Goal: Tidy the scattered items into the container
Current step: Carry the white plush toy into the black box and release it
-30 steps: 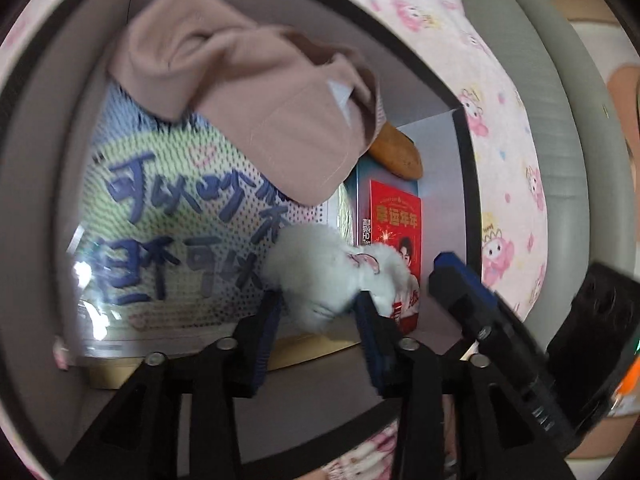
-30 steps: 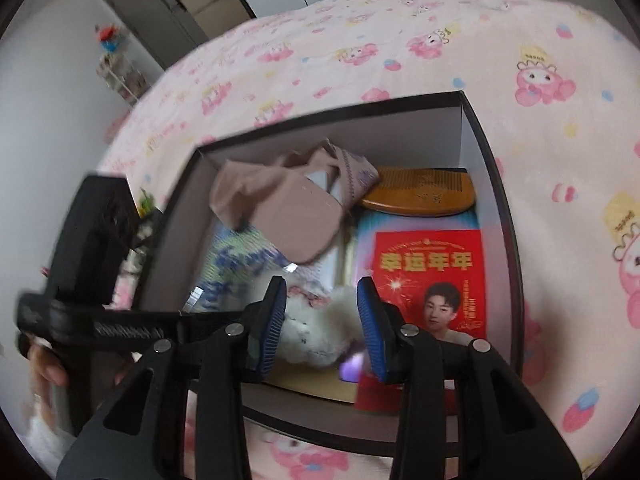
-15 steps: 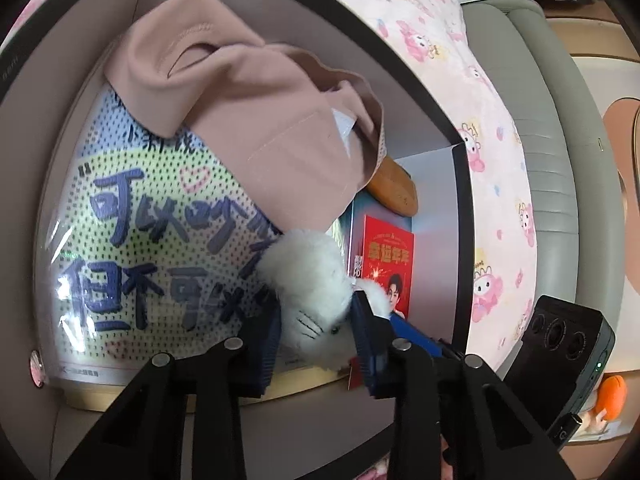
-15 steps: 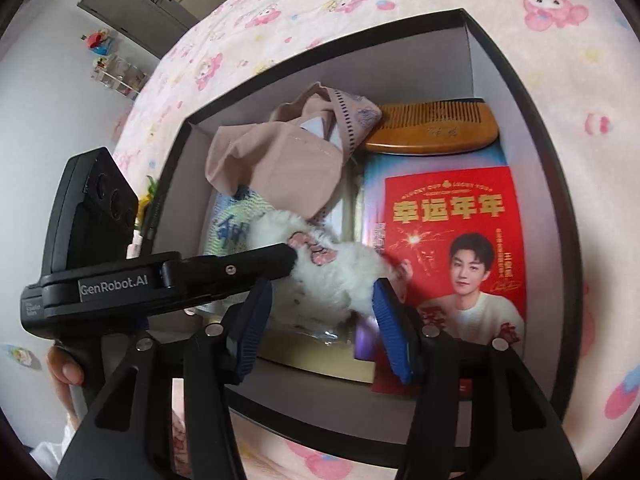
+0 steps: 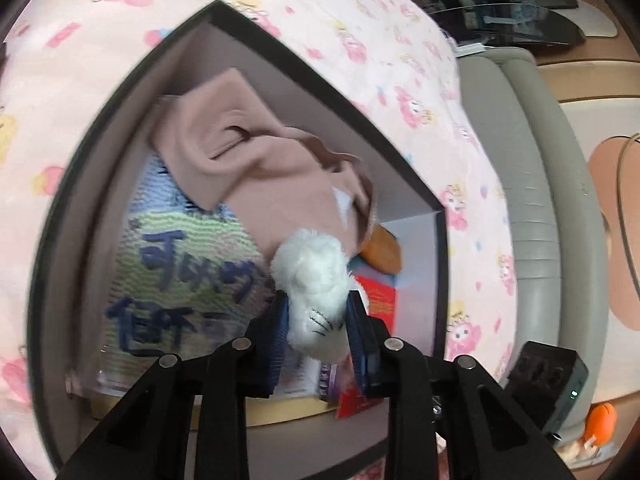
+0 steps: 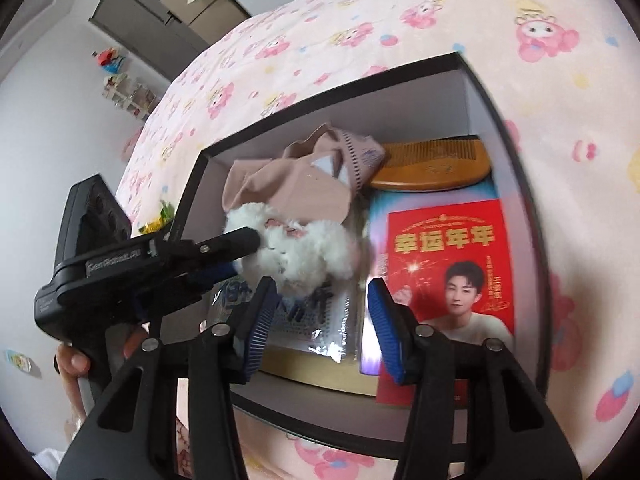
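- The white plush toy [image 5: 316, 296] is clamped by the left claw [image 5: 318, 328]; its blue pads [image 5: 280, 332] are pressed into the fur on both sides, the jaws having just been closing.
- The plush is held over the middle of the box [image 5: 438, 280], above the items lying inside; whether it touches them cannot be told.
- From the right wrist view, the same plush toy [image 6: 304, 252] is seen gripped at its left end by the left claw [image 6: 250, 250].
- The right claw [image 6: 320, 324] is held apart with nothing between its pads, at the near edge of the box [image 6: 516, 168]; its jaws were lately widened, then eased in slightly.
- The box is set on a bed covered by a pink cartoon-print sheet [image 6: 360, 32].
- A tan cloth [image 6: 300, 188] is bunched at the far-left corner of the box.
- A wooden comb [image 6: 436, 164] is laid along the far wall, at the far-right corner.
- A red printed card [image 6: 448, 264] is laid flat along the right side.
- A packet with blue lettering [image 5: 180, 280] is laid flat on the left side, partly under the cloth.
- Fingers of a hand [image 6: 74, 360] are seen on the left claw's handle.
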A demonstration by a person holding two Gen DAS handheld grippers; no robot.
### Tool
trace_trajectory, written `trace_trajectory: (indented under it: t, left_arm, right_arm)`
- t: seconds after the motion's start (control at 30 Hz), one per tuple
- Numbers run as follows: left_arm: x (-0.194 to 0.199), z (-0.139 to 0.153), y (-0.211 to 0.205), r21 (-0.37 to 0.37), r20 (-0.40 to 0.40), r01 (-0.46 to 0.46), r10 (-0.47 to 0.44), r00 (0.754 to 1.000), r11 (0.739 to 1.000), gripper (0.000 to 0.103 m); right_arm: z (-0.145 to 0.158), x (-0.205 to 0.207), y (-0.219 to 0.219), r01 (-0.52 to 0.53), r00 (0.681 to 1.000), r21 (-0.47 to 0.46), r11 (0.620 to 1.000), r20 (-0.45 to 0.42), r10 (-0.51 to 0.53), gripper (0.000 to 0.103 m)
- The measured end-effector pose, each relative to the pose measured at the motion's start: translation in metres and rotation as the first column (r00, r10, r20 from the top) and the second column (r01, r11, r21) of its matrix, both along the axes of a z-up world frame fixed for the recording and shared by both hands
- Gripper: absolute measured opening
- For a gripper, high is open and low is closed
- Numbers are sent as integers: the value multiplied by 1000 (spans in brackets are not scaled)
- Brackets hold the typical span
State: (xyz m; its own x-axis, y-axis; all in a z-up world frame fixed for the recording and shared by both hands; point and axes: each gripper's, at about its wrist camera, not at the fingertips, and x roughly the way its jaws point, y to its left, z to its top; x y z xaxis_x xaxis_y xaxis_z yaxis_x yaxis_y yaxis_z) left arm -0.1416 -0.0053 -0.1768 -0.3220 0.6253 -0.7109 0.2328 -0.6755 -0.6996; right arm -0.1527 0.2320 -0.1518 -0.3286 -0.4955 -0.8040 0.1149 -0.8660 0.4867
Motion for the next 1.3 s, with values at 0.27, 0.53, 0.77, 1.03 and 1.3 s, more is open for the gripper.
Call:
trace_trajectory:
  t: [0.27, 0.53, 0.77, 1.03, 1.3]
  left_arm:
    - [-3, 3, -1, 49, -19, -9, 10, 1000, 999, 24]
    - [-26, 23, -12, 65, -61, -90, 94, 994, 994, 24]
    - [-14, 19, -23, -54, 11, -7, 8, 1000, 999, 24]
    - [-18, -10, -1, -26, 118, 89, -85, 989, 996, 27]
    - [-23, -6, -8, 45, 57, 8, -11, 998, 999, 20]
  right_arm:
    - [-4, 2, -9, -39, 999, -9, 999, 9, 39, 49]
    - [23, -24, -9, 30, 997, 72, 997, -77, -25, 48]
    - [0, -12, -16, -27, 1000, 34, 999, 11, 27, 48]
    - [-13, -8, -44, -159, 985, 12, 987, 76, 157, 48]
    - [-12, -27, -35, -73, 996, 25, 997, 46, 72, 44]
